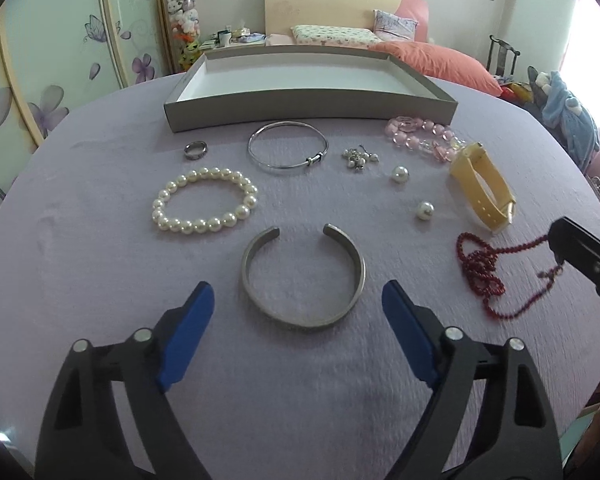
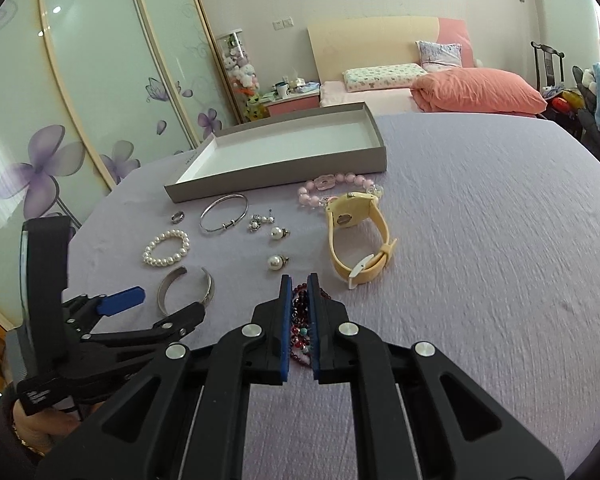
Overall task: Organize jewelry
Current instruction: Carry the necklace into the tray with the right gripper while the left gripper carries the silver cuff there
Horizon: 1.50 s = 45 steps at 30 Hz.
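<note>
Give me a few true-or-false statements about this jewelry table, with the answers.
1. The grey tray already holds a bracelet. False: it holds nothing.
2. The right gripper is shut on the red bead necklace. True.
3. The left gripper is clamped on the pearl bracelet. False: its jaws are open, on either side of the open silver cuff.
4. The yellow watch lies beside the pink bead bracelet. True.
5. Two single pearl earrings lie on the purple cloth. True.
</note>
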Tool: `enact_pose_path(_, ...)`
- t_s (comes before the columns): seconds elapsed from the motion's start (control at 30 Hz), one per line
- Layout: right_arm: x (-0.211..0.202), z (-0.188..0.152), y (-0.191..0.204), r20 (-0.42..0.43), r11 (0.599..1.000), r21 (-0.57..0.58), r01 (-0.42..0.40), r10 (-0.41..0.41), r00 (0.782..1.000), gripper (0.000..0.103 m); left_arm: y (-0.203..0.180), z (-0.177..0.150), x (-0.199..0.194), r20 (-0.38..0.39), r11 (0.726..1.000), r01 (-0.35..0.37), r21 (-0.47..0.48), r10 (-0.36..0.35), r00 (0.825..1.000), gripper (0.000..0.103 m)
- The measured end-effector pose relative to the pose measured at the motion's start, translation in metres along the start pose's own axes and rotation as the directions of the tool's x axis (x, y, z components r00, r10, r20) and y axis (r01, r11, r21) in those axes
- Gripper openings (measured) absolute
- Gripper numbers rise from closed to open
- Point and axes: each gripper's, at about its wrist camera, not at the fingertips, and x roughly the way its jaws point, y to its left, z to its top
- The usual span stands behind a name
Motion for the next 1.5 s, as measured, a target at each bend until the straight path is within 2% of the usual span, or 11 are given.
enact_pose_path(0.1, 0.002, -0.001, -0.001, -0.003, 1.000, 0.006, -0.007, 0.007, 1.000, 0.008, -0.001, 0.002, 0.005, -0.010, 1.000, -0.003, -0.008, 0.002, 1.000, 0.078)
enact_pose_path(0.17, 0.002, 0.000, -0.001, -0.004, 1.000, 0.012, -0.014, 0.014, 1.000, 0.008, -0.001, 0.004, 0.008, -0.005, 1.000, -0.007, -0.009, 0.007, 1.000, 0.067)
enact_pose_path(0.37, -0.006, 0.010, 0.002, 0.029, 1.000, -0.002, -0.027, 0.027, 0.999, 0.008, 0.003, 0.004, 0.003, 0.000, 0.999, 0.034, -0.021, -0.034, 0.999, 0.066)
enact_pose_path(0.63, -0.022, 0.040, 0.015, 0.088, 0.997, -0.033, -0.072, 0.075, 0.993, 0.008, 0.020, 0.014, -0.030, 0.067, 0.999, 0.051, -0.018, -0.050, 0.997, 0.066)
enact_pose_path(0.73, -0.029, 0.056, 0.025, 0.119, 0.995, -0.057, -0.085, 0.091, 0.989, 0.008, 0.029, 0.026, -0.046, 0.098, 0.998, 0.056, -0.023, -0.054, 0.994, 0.066)
enact_pose_path(0.97, -0.028, 0.089, 0.039, 0.151, 0.991, -0.088, -0.098, 0.111, 0.982, 0.008, 0.047, 0.059, -0.059, 0.150, 0.999, 0.014, -0.034, -0.009, 0.989, 0.066)
enact_pose_path(1.27, -0.023, 0.147, 0.047, 0.206, 0.990, -0.100, -0.101, 0.119, 0.971, 0.007, 0.066, 0.106, -0.057, 0.184, 0.999, -0.015, -0.041, 0.023, 0.983, 0.066)
enact_pose_path(1.5, -0.004, 0.206, 0.045, 0.255, 0.995, -0.076, -0.067, 0.084, 0.963, 0.004, 0.075, 0.151, -0.041, 0.197, 0.999, -0.032, -0.038, 0.038, 0.980, 0.066)
